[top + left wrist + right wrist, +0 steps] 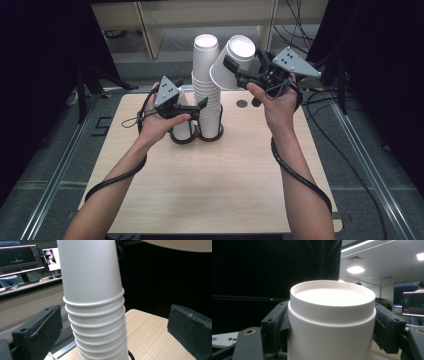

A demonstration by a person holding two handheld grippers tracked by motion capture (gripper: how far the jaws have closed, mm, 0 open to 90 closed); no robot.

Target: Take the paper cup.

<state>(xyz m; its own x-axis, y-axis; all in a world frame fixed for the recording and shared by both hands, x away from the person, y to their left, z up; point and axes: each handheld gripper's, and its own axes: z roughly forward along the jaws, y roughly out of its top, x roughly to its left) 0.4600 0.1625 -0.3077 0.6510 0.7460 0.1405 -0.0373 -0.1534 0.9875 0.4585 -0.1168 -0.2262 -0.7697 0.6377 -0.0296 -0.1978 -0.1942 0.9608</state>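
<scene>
The right gripper (235, 67) was clamped on one upside-down paper cup (234, 62), tilted in the air just beside the top of the tall stack (206, 95) of inverted cups on the table (210, 185). The left gripper (200, 106) stood with jaws apart either side of the stack's lower part, not pressing it. A short stack (182, 125) stood beside it. Judging by this, the held cup had yet to be set down.
</scene>
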